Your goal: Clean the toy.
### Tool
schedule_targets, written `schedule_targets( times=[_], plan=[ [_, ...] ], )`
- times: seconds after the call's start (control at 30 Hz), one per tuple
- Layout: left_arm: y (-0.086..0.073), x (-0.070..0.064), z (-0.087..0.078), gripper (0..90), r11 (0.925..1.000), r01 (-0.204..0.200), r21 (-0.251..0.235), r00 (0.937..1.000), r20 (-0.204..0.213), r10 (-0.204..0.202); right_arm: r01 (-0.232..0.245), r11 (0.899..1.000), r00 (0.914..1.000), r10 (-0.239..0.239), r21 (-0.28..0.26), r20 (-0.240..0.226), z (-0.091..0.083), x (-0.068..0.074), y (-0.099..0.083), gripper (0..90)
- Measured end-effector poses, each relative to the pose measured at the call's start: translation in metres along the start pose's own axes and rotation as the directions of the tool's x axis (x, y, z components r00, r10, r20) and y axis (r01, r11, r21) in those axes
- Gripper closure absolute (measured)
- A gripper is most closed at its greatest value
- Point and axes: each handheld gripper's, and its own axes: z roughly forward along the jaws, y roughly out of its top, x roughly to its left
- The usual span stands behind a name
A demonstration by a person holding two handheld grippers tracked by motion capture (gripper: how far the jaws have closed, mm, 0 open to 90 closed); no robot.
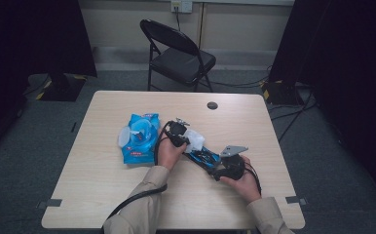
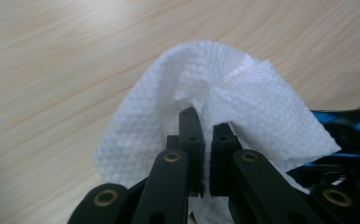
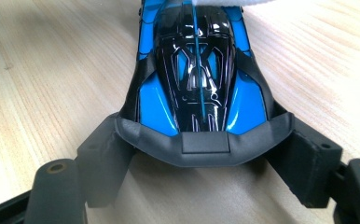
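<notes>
The left gripper (image 2: 200,122) pinches a white wipe (image 2: 225,88) between nearly closed jaws, pressed on the blue toy car (image 1: 203,157) mid-table. The right gripper (image 3: 201,158) clamps the car's rear from both sides. A blue wipe pack (image 1: 140,138) lies beside the left hand (image 1: 169,152), lid open

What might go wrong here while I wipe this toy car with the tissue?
The left gripper pinches only a fold of the white wipe, so it may slip out under rubbing. The right gripper grips the blue toy car by one end alone, so pushing could twist it loose.
</notes>
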Motion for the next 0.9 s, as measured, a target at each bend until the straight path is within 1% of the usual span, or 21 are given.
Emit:
schedule_targets(
  times=[0.03,0.13,0.17,0.2,0.23,0.27,0.33,0.37,0.47,0.53,0.57,0.6,0.7,0.73,0.83,0.9],
  plan=[
    [-0.001,0.002,0.000,87.3,0.9999,0.013,-0.007,0.9999,0.005,-0.013,0.000,1.000,1.0000,0.000,0.000,0.000,0.000,0.000,0.000,25.1],
    [-0.003,0.007,-0.001,87.3,0.9999,0.014,-0.002,0.9998,-0.011,-0.014,-0.001,1.000,1.0000,0.001,0.000,0.000,0.000,0.000,0.000,25.2],
    [-0.004,0.008,-0.001,87.3,0.9998,0.021,0.000,0.9997,-0.010,-0.021,-0.001,1.000,1.0000,0.001,-0.001,0.000,0.000,0.000,0.000,25.2],
    [-0.004,0.010,-0.001,87.3,0.9997,0.024,0.009,0.9996,-0.015,-0.023,-0.001,1.000,1.0000,0.001,0.000,0.000,0.000,0.000,0.000,25.2],
    [-0.007,0.013,-0.001,87.3,0.9992,0.031,0.025,0.9991,-0.031,-0.030,-0.001,1.000,1.0000,0.001,0.000,0.000,0.000,0.000,0.000,25.2],
    [-0.009,0.015,0.000,87.3,0.9982,0.048,0.037,0.9983,-0.033,-0.047,-0.001,1.000,1.0000,0.001,-0.001,0.000,0.000,0.000,0.000,25.2],
    [-0.014,0.019,-0.001,87.4,0.9965,0.077,0.033,0.9969,-0.020,-0.076,-0.001,1.000,1.0000,0.001,0.000,0.000,0.000,0.000,0.000,25.1],
    [-0.015,0.020,-0.003,87.4,0.9962,0.082,0.029,0.9966,-0.012,-0.081,-0.001,1.000,1.0000,0.001,-0.001,0.000,0.000,0.000,0.000,25.2],
    [-0.014,0.019,-0.010,87.5,0.9973,0.073,0.014,0.9973,-0.003,-0.073,-0.001,1.000,1.0000,0.001,-0.001,0.000,0.000,0.000,0.000,25.2],
    [-0.009,0.017,-0.020,87.5,0.9974,0.072,-0.007,0.9973,0.011,-0.072,-0.001,1.000,1.0000,0.001,-0.001,0.000,0.000,0.000,0.000,25.2],
    [-0.008,0.017,-0.021,87.5,0.9975,0.070,-0.014,0.9975,0.012,-0.070,-0.001,1.000,1.0000,0.001,-0.001,0.000,0.000,0.000,0.000,25.1],
    [-0.004,0.015,-0.027,87.6,0.9980,0.061,-0.020,0.9979,0.024,-0.060,-0.001,1.000,1.0000,0.001,0.000,0.000,0.000,0.000,0.000,25.2],
    [0.002,0.006,-0.036,87.5,0.9980,0.044,-0.045,0.9978,0.052,-0.041,-0.001,1.000,1.0000,0.001,0.000,0.000,0.000,0.000,0.000,25.1],
    [0.005,0.002,-0.038,87.5,0.9980,0.036,-0.051,0.9971,0.069,-0.033,-0.001,1.000,1.0000,0.001,0.000,0.000,0.000,0.000,0.000,25.2],
    [0.008,-0.010,-0.040,87.4,0.9986,0.008,-0.053,0.9955,0.094,-0.003,0.000,1.000,1.0000,0.000,0.000,0.000,0.000,0.000,0.000,25.2],
    [0.010,-0.018,-0.040,87.4,0.9984,-0.006,-0.055,0.9934,0.114,0.012,0.000,1.000,1.0000,0.000,0.000,0.000,0.000,0.000,0.000,25.2]
  ],
)
